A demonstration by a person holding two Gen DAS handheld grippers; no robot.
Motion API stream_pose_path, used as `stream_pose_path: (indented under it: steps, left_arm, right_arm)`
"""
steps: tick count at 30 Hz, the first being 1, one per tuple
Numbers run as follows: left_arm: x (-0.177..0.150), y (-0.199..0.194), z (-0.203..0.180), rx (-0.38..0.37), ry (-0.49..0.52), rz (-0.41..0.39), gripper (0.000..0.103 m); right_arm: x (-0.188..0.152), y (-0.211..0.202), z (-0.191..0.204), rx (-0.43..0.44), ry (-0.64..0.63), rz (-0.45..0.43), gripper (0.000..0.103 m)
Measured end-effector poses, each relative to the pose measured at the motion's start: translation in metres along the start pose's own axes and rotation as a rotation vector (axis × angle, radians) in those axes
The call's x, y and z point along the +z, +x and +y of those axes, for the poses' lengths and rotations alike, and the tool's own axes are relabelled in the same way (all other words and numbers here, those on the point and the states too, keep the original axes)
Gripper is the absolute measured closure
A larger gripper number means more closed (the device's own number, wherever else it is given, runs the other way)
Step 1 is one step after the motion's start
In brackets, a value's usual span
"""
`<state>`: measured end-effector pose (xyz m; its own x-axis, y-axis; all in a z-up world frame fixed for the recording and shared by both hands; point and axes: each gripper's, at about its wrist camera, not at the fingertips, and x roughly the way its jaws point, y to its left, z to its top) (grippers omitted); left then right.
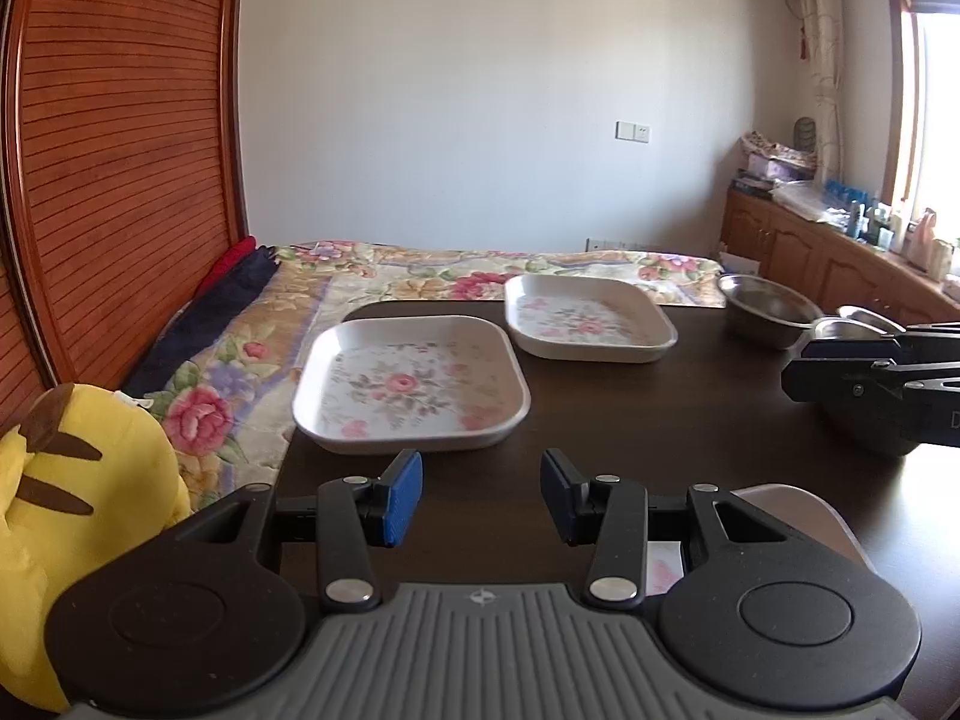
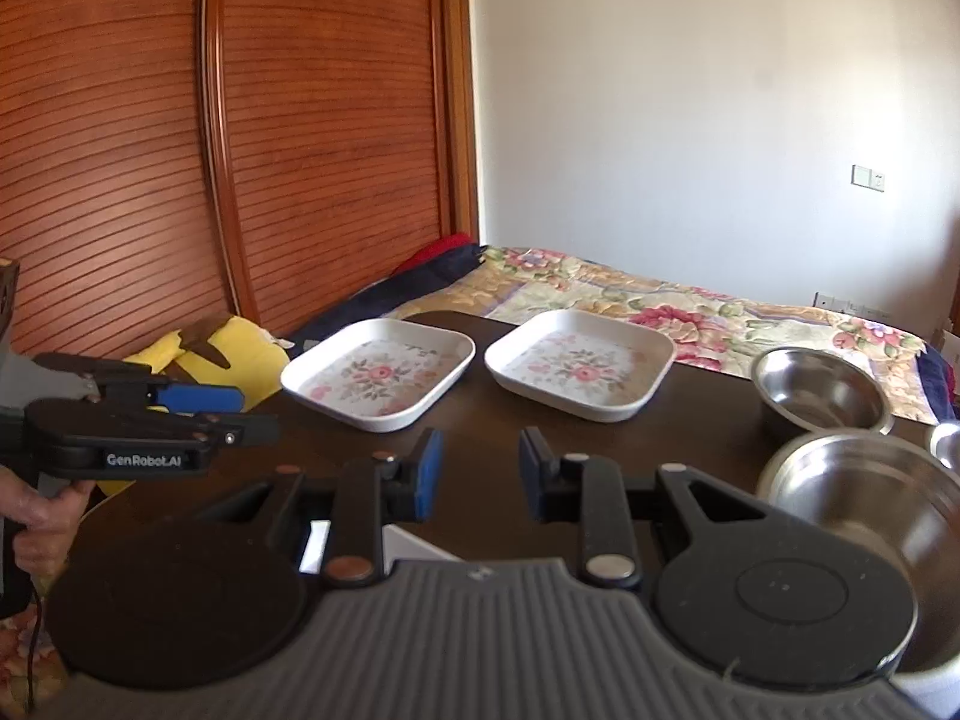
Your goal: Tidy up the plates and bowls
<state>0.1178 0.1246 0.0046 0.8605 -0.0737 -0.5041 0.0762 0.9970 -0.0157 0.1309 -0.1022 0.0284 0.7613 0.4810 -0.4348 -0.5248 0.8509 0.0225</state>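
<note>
Left tongs [image 1: 481,495]: blue-padded jaws spread wide, nothing between them; held low over the near edge of the dark brown wooden desk [image 1: 630,420], aimed at the near plate.
Right tongs [image 2: 480,474]: jaws likewise parted and empty, above the desk between the plates and the bowls.
Near plate: white square plate with pink floral print [image 1: 411,384], flat on the desk just ahead of the left tongs, at the left edge.
Far plate: second white square floral plate [image 1: 588,318], beside the first and apart from it, at the desk's far edge.
Bowls: two round stainless steel bowls [image 2: 822,390] [image 2: 870,504] on the right side, one behind the other; a third metal rim [image 2: 948,441] shows at the frame edge, identity unclear.
Surroundings: bed with floral quilt [image 2: 690,312] behind the desk; yellow plush toy [image 1: 72,510] at left.
Step in hand (judgement): nothing stacked yet; likely pickup of the near plate.
Technique: approach the raised rim level, one pad inside and one outside the wall, close firmly, lift clear, then lower squarely onto the far plate.
Risk: smooth rim may slip; the plate sits close to the desk edge.
</note>
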Motion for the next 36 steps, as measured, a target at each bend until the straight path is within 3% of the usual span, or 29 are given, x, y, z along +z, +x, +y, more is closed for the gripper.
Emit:
stream_pose_path:
  steps: [17, 30, 36]
  left_arm:
    - [0.030, 0.053, 0.053, 0.053, 0.000, 0.020, 0.053]
    - [0.039, 0.087, 0.082, 0.071, -0.015, 0.054, 0.053]
    - [0.041, 0.101, 0.090, 0.068, -0.019, 0.077, 0.059]
  right_arm:
    - [0.038, 0.083, 0.012, 0.064, -0.043, 0.106, 0.070]
    - [0.042, 0.132, 0.023, 0.103, -0.029, 0.195, 0.068]
    - [0.042, 0.149, 0.023, 0.109, -0.023, 0.230, 0.068]
